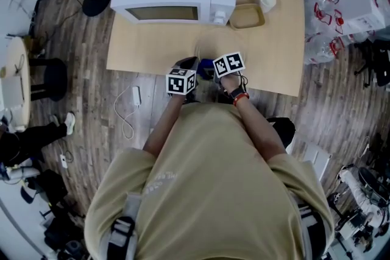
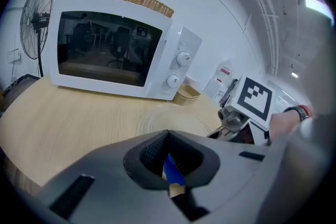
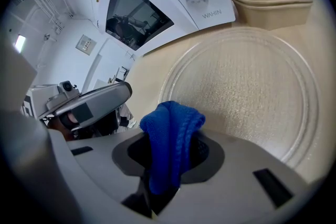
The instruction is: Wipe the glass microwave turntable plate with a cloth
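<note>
The right gripper (image 3: 169,157) pinches a blue cloth (image 3: 173,123) over the near edge of the glass turntable plate (image 3: 247,76), which lies flat on the table (image 2: 68,123) before the microwave (image 2: 105,50). The left gripper (image 2: 168,139), just left, has its jaws pressed together (apparently empty). With nothing steadying it, the plate could skid under a hard wipe.

Near rim of plate (image 3: 247,81) behind right tool (image 3: 170,150)
</note>
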Action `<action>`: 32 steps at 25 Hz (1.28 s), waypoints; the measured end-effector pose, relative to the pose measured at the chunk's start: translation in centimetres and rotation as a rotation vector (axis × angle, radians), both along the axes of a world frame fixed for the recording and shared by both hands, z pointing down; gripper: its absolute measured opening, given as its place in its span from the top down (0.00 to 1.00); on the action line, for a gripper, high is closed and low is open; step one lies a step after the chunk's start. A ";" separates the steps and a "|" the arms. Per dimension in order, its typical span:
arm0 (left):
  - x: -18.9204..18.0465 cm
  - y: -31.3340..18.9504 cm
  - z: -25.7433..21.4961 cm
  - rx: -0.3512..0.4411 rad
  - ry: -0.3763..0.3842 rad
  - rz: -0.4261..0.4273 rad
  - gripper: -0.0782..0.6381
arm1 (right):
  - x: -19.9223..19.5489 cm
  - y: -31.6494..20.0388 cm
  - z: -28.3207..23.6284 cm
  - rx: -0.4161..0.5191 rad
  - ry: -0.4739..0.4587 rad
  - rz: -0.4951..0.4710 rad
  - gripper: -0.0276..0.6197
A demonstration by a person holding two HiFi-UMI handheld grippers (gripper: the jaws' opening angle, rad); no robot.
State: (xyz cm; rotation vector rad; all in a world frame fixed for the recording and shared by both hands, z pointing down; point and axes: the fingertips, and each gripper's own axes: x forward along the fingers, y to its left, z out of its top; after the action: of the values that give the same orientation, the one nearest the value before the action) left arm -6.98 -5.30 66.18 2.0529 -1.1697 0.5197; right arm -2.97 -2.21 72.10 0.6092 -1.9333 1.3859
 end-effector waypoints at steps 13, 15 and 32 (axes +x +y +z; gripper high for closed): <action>2.7 -0.2 0.3 -0.011 0.005 0.065 0.87 | 2.2 -0.2 0.0 0.001 0.005 0.043 0.76; 3.0 -0.4 0.3 -0.011 0.007 0.074 0.87 | 2.5 -0.4 -0.1 0.004 0.007 0.050 0.76; 6.5 -0.5 0.4 -0.016 0.012 0.181 0.87 | 6.0 -0.2 0.0 0.010 0.048 0.106 0.76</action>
State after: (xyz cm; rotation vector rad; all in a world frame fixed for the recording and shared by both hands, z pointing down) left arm -0.44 -5.84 66.55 2.1566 -0.9749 0.5999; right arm 3.08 -2.45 72.06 0.7529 -1.8948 1.4145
